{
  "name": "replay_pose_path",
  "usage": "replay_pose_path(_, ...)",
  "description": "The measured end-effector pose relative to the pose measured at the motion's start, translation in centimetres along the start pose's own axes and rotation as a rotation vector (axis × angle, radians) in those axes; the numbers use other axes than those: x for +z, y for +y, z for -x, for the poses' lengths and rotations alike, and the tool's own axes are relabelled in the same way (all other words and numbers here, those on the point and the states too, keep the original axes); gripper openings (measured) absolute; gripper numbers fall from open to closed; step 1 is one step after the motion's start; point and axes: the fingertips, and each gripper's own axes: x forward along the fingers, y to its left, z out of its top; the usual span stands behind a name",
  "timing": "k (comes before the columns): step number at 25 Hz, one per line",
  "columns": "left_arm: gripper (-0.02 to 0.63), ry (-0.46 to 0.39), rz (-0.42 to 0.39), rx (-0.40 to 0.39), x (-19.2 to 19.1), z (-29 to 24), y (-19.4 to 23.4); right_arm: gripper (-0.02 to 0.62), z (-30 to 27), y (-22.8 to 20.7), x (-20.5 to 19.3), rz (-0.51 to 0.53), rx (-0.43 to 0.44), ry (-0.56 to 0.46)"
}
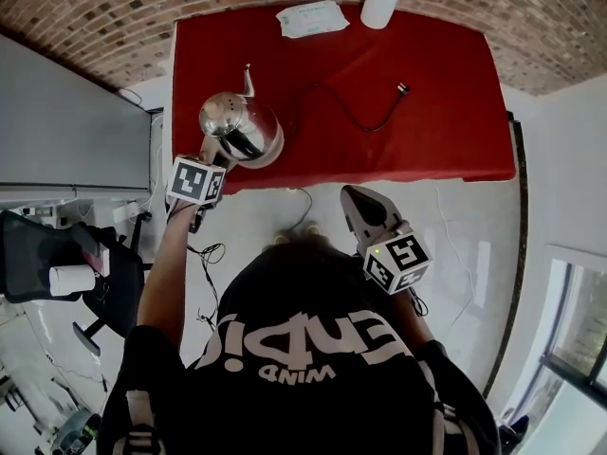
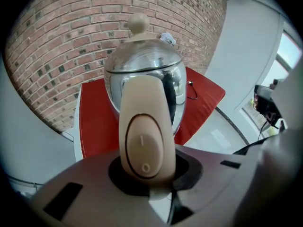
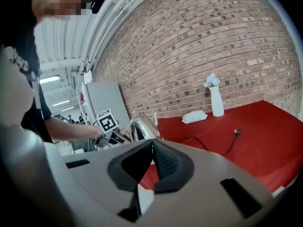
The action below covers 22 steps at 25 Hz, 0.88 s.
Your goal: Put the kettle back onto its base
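Step in hand, as we judge it: carry-and-set-down. The kettle (image 1: 237,126) is in the grasp of the left gripper (image 1: 223,152), whose jaws are clenched on the cream handle (image 2: 142,141) just around the on/off switch. The kettle hangs upright with its lid knob on top, over the near left corner of the red worktop (image 1: 427,131). We cannot tell whether its bottom touches anything yet.

The right gripper (image 1: 355,197) is off the worktop's near edge, well apart from the kettle. Its jaws are pressed together with nothing between them.

We cannot make out the base clearly. The black cord (image 1: 356,117) runs in under the kettle, so we judge the base sits right below it.

Next move, our call:
- Centre the kettle over the base and keep it upright.
- Seat it flat, then release the handle.
- Watch the nearby worktop edge, since an off-centre landing could tip the kettle.

Count:
- one kettle
- one cord, with its plug lying loose on the cloth
- one white vase (image 1: 379,3) with flowers at the far edge
- one pack of wipes (image 1: 311,17) beside it
- two grippers
- the base, presumably one, not clearly seen
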Motion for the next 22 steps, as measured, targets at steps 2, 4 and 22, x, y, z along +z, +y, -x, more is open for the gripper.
replay_pose_path(2,0.06,0.01,-0.01,0.008,-0.1,-0.5,0.1,0.023,0.0,-0.1,0.0,0.0,-0.002,0.001)
replay_pose_path(4,0.06,0.019,-0.02,0.012,-0.2,-0.8,-0.1,0.023,0.0,-0.2,0.0,-0.001,-0.005,0.002)
replay_pose_path(22,0.061,0.072,-0.178,0.096,0.5,-1.8,-0.1,0.023,-0.6,0.1,-0.3,-0.002,0.005,0.012)
